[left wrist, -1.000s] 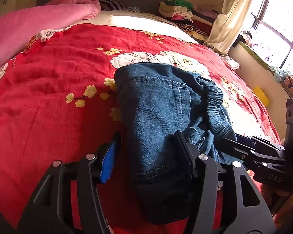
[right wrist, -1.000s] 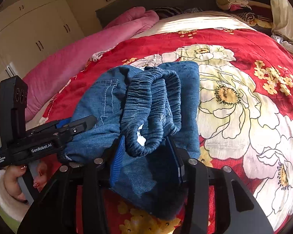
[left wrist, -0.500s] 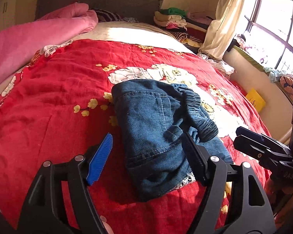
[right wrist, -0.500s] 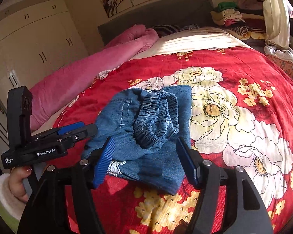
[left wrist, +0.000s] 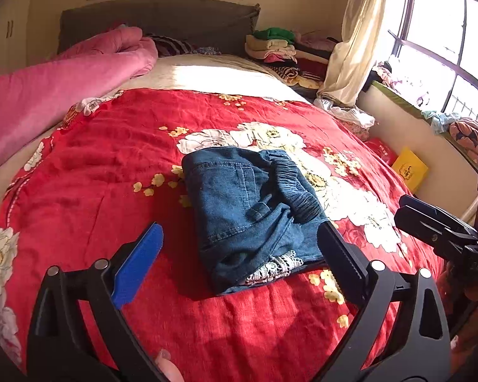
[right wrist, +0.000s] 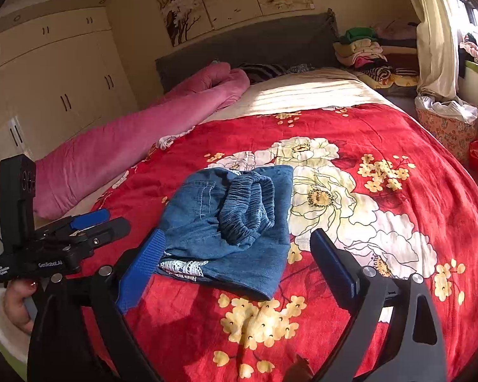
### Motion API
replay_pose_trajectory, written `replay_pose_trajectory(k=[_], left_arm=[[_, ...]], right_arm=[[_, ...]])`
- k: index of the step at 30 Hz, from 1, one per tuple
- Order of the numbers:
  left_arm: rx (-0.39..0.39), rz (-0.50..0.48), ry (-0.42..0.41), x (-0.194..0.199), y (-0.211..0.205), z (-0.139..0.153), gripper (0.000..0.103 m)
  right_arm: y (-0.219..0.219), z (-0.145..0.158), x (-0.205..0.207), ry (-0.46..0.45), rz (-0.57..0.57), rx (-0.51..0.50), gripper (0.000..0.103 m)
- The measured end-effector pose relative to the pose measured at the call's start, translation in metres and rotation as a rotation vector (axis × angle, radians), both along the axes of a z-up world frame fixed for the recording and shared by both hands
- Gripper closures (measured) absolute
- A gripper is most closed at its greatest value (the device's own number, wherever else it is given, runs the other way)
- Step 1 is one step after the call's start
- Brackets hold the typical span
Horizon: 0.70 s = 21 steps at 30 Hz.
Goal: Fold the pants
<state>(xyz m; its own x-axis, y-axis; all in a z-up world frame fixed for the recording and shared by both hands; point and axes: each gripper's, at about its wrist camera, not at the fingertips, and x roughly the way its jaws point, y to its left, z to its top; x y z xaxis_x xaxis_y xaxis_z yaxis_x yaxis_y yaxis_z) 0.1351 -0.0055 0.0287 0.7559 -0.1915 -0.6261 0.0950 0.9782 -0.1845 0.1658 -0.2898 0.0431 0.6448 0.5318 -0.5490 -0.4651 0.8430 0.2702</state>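
Note:
The blue denim pants (left wrist: pixel 248 210) lie folded in a compact bundle on the red floral bedspread (left wrist: pixel 95 175), elastic waistband on top, white lace trim showing at the near edge. They also show in the right wrist view (right wrist: pixel 232 222). My left gripper (left wrist: pixel 239 264) is open and empty, held back above the bundle's near end. My right gripper (right wrist: pixel 235 264) is open and empty, also drawn back from the pants. Each gripper shows in the other's view, the right one (left wrist: pixel 436 232) and the left one (right wrist: pixel 79 232), both clear of the fabric.
A pink quilt (left wrist: pixel 47 95) lies along the left side of the bed. Stacked folded clothes (left wrist: pixel 277 47) sit by the grey headboard (right wrist: pixel 239 51). A curtain (left wrist: pixel 350 47), a window ledge and a yellow box (left wrist: pixel 409 168) are on the right. White wardrobes (right wrist: pixel 47 79) stand at the left.
Both grippers have opened wider and pulled back and up from the pants. The folded bundle stays on the bedspread, released.

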Motion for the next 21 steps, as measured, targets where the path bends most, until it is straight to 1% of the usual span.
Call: replay_pose_trajectory(k=[9, 15, 21], left_arm=[[0.021, 0.013, -0.006, -0.027, -0.001, 0.004, 0.01], [0.032, 0.025, -0.006, -0.041, -0.001, 0.005, 0.01], [0.036, 0.028, 0.007, -0.054, -0.004, -0.001, 0.01]], right_arm=[[-0.008, 0.005, -0.015, -0.02, -0.043, 0.0, 0.007], [-0.01, 0.009, -0.029, -0.035, -0.043, -0.003, 0.006], [-0.008, 0.009, -0.045, -0.048, -0.042, -0.03, 0.005]])
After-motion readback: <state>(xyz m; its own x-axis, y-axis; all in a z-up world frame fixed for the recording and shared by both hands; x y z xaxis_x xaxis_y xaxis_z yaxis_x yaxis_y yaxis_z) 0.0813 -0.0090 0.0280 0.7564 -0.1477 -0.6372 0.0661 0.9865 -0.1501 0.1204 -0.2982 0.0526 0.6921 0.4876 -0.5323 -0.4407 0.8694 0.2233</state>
